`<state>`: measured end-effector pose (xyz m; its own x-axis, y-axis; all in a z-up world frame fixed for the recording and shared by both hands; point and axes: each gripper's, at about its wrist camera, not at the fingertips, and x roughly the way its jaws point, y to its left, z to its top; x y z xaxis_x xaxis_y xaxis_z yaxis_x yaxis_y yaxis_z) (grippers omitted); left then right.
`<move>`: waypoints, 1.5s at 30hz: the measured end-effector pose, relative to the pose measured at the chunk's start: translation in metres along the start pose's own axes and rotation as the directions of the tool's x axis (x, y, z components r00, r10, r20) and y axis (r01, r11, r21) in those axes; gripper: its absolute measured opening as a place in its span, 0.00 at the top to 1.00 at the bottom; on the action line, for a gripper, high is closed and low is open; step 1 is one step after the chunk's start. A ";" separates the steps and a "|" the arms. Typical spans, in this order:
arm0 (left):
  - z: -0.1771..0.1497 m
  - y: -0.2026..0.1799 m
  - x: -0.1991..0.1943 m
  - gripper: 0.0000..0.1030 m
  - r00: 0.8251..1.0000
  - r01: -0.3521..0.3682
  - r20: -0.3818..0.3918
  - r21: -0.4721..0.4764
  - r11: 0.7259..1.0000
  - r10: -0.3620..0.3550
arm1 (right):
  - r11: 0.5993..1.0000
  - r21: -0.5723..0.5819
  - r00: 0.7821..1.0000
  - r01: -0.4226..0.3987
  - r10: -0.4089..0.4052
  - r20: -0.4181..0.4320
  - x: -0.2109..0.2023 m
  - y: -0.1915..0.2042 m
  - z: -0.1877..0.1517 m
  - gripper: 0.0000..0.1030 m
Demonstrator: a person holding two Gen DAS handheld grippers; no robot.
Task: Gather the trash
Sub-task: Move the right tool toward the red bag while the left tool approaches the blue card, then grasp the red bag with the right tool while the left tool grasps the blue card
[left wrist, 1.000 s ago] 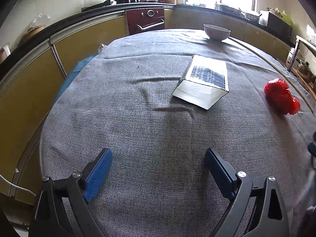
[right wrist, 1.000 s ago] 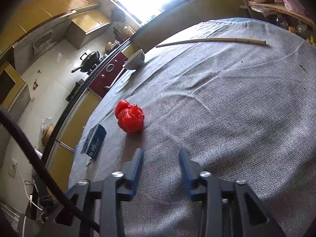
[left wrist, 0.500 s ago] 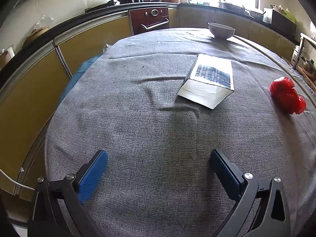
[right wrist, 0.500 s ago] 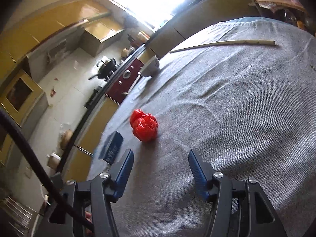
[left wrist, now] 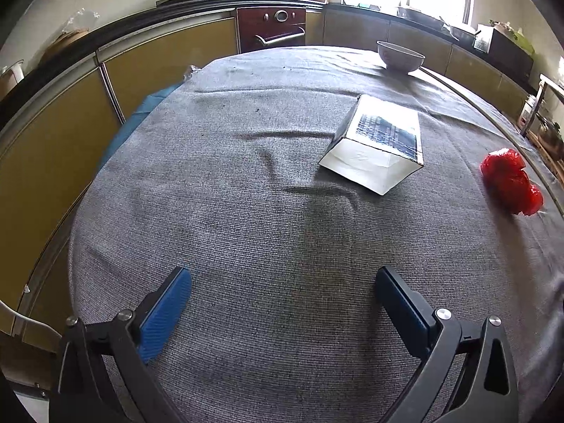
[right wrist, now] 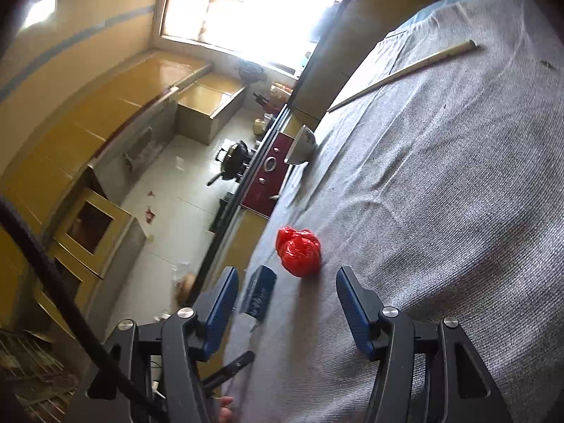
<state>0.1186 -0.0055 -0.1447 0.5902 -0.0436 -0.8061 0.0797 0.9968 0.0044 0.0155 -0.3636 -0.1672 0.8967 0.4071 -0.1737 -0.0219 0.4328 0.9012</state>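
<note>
Red wrapper (right wrist: pixel 299 251) lies on the counter (right wrist: pixel 440 211) just ahead of the right tool (right wrist: pixel 285 290), jaws apart, empty.

Daylight from the blown-out window (right wrist: pixel 253 10) glares, fisheye edges bend and darken, focus stays sharp.
</note>
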 end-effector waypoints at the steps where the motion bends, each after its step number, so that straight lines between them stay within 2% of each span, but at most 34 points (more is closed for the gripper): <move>1: 0.000 0.000 0.000 0.00 1.000 0.000 0.000 0.000 1.000 0.000 | 1.000 0.006 1.000 -0.008 0.008 0.002 -0.001 -0.001 0.000 0.40; 11: 0.000 0.000 0.001 0.00 1.000 -0.003 -0.004 -0.006 1.000 0.003 | 0.999 0.015 0.999 -0.031 0.031 -0.012 0.001 -0.003 0.003 0.40; 21: -0.001 -0.001 0.000 0.00 1.000 -0.003 -0.004 -0.007 1.000 0.003 | 1.000 -0.015 0.997 -0.022 0.021 -0.070 0.010 0.001 0.003 0.40; 29: -0.001 -0.001 0.000 0.00 1.000 -0.001 -0.003 -0.006 1.000 0.001 | 0.994 -0.101 0.985 0.045 -0.061 -0.161 0.026 0.014 0.001 0.37; 32: -0.002 -0.002 -0.002 0.00 1.000 0.005 0.003 -0.001 1.000 -0.005 | 0.984 -0.150 0.971 0.098 -0.128 -0.204 0.035 0.022 -0.001 0.32; 34: -0.003 -0.002 -0.002 0.00 1.000 0.009 0.004 -0.002 1.000 -0.009 | 0.970 -0.192 0.951 0.148 -0.193 -0.240 0.045 0.030 -0.003 0.29; 36: -0.003 -0.002 -0.002 0.00 1.000 0.010 0.005 0.000 1.000 -0.010 | 0.952 -0.220 0.923 0.214 -0.271 -0.273 0.054 0.035 -0.005 0.28; 38: -0.003 -0.002 -0.003 0.00 1.000 0.022 0.006 0.010 1.000 -0.022 | 0.941 -0.224 0.903 0.253 -0.312 -0.295 0.061 0.038 -0.003 0.28; 42: 0.003 -0.005 -0.011 0.00 0.998 0.050 0.021 0.079 0.996 -0.051 | 0.895 -0.313 0.887 0.317 -0.397 -0.236 0.070 0.062 0.013 0.28; 45: 0.024 -0.005 -0.030 0.00 0.993 0.073 0.087 0.115 0.991 -0.084 | 0.851 -0.405 0.872 0.333 -0.441 -0.210 0.087 0.085 0.031 0.28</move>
<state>0.1199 -0.0106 -0.1057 0.6492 -0.1325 -0.7490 0.2143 0.9767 0.0130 0.1053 -0.3159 -0.0935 0.6989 0.3332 -0.6329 0.1014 0.8298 0.5487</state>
